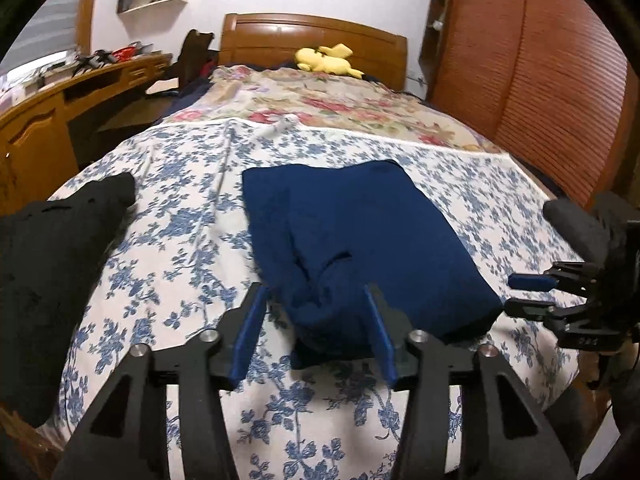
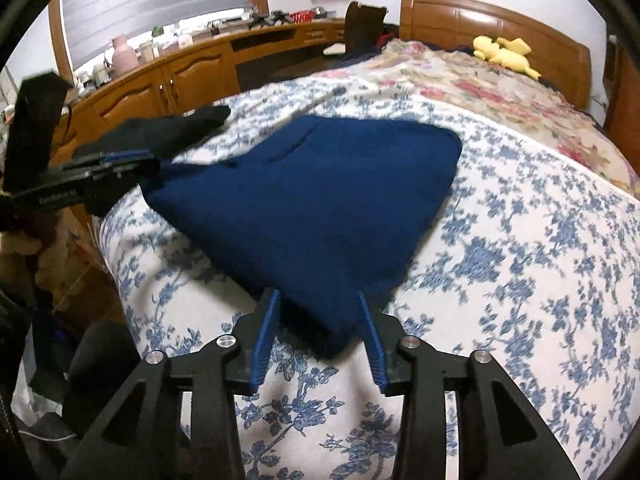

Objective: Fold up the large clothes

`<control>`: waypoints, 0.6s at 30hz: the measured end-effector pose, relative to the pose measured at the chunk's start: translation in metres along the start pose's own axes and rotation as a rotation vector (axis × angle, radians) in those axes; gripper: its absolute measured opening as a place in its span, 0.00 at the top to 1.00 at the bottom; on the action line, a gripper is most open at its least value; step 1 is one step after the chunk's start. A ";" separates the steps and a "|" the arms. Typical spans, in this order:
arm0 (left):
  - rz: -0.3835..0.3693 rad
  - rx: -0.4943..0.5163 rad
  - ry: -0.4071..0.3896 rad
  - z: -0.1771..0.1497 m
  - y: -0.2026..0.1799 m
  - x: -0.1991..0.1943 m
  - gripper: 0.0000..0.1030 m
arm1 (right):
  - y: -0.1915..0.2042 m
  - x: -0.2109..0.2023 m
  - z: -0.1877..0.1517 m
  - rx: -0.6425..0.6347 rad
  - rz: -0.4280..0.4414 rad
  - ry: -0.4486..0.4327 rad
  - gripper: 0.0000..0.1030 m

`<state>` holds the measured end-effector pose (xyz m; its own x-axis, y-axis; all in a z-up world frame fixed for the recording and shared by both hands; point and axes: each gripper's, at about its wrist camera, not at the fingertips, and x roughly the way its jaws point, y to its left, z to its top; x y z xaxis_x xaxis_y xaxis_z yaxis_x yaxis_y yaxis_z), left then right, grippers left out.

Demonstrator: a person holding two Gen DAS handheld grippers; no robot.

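Left tongs (image 1: 316,304) fill the bottom of the left wrist view — two blue fingers (image 1: 250,336) standing apart, the near crumpled edge of the blue garment (image 1: 360,232) seen between them, pads not pressing it. Right tongs (image 2: 318,312) fill the bottom of the right wrist view, likewise parted, two blue pads, the garment's near corner lying in the gap but not pinched. No earlier view to compare.

One blue garment, folded to a thick slab, lies at frame centre in both views on the bed (image 1: 180,248), flat on a blue-flowered white cover. One black garment (image 1: 52,248) sits at the left edge of the left wrist view, apart from the blue one; in the right wrist view it shows upper left, beyond the other tongs.

Each tool appears in the other's view: right tongs at the right edge of the left wrist view, beside the garment's near right corner; left tongs at the left edge of the right wrist view, by its left corner.

Far end, upper frame — one red-flowered quilt (image 1: 320,104), one yellow plush toy (image 1: 326,61), one wooden headboard (image 1: 312,36). One wooden counter (image 2: 168,76) at upper left, cluttered; items too small to count.
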<state>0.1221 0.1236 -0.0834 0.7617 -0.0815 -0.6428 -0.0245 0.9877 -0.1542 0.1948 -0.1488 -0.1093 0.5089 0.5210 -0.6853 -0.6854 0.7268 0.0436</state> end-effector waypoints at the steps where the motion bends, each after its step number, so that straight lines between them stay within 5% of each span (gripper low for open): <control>1: -0.010 -0.010 0.000 0.000 0.003 -0.001 0.43 | -0.002 -0.004 0.002 0.000 0.000 -0.014 0.52; 4: -0.014 -0.008 -0.018 -0.004 0.009 -0.007 0.25 | -0.006 -0.012 0.009 -0.021 -0.031 -0.044 0.48; 18: 0.045 0.048 0.054 -0.035 0.023 0.018 0.25 | -0.051 0.048 0.042 0.036 -0.106 -0.046 0.43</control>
<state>0.1126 0.1397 -0.1253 0.7246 -0.0428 -0.6879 -0.0259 0.9957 -0.0893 0.2758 -0.1417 -0.1142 0.6015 0.4594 -0.6535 -0.6076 0.7942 -0.0010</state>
